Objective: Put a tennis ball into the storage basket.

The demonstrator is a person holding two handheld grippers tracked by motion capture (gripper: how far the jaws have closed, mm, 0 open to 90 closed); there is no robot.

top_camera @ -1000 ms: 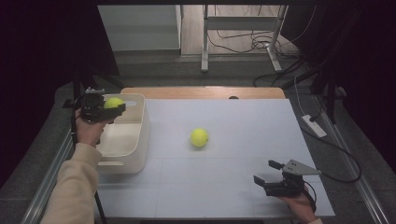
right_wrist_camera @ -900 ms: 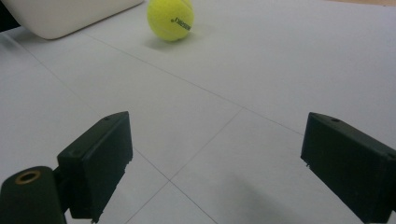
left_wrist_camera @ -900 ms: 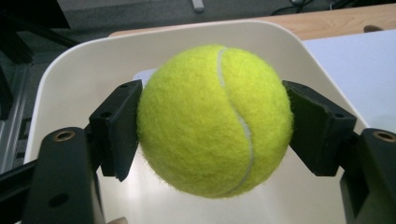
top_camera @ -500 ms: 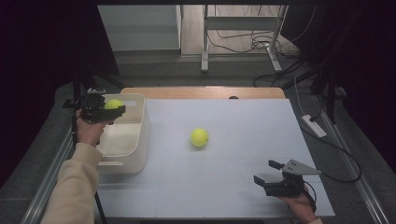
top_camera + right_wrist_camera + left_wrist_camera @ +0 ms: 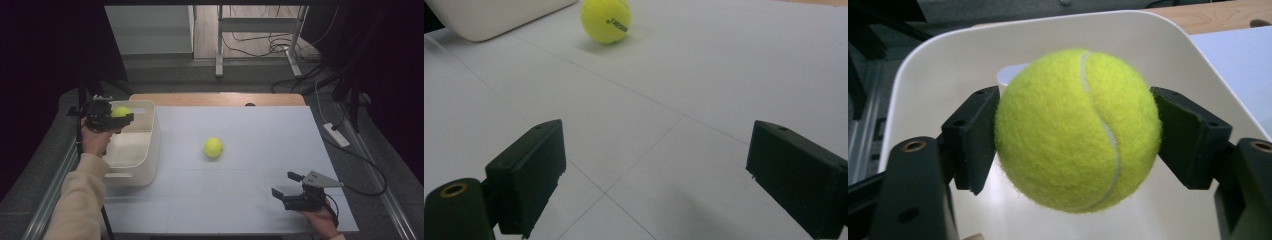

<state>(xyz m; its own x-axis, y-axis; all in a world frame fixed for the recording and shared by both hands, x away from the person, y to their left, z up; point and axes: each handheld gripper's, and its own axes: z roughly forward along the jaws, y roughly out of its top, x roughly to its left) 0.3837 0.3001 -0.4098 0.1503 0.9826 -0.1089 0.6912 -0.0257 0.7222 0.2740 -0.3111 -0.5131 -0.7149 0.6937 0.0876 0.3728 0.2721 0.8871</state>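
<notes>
Nearest: right gripper (image 5: 286, 184) resting on table (image 5: 260, 130), jaws spread, empty. Mid-table: loose tennis ball (image 5: 213, 147), free to roll if bumped. Farthest: left gripper (image 5: 121, 117) pinching held ball (image 5: 1078, 130) above white bin (image 5: 150, 150); bin interior apparently empty. Risk: bounce-out on release from height.

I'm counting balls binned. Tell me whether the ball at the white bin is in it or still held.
Held: the left gripper is shut on the tennis ball, jaws pressing both sides, above the white bin.

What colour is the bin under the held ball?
White bin, clearest in the left gripper view, behind the yellow-green ball.
</notes>
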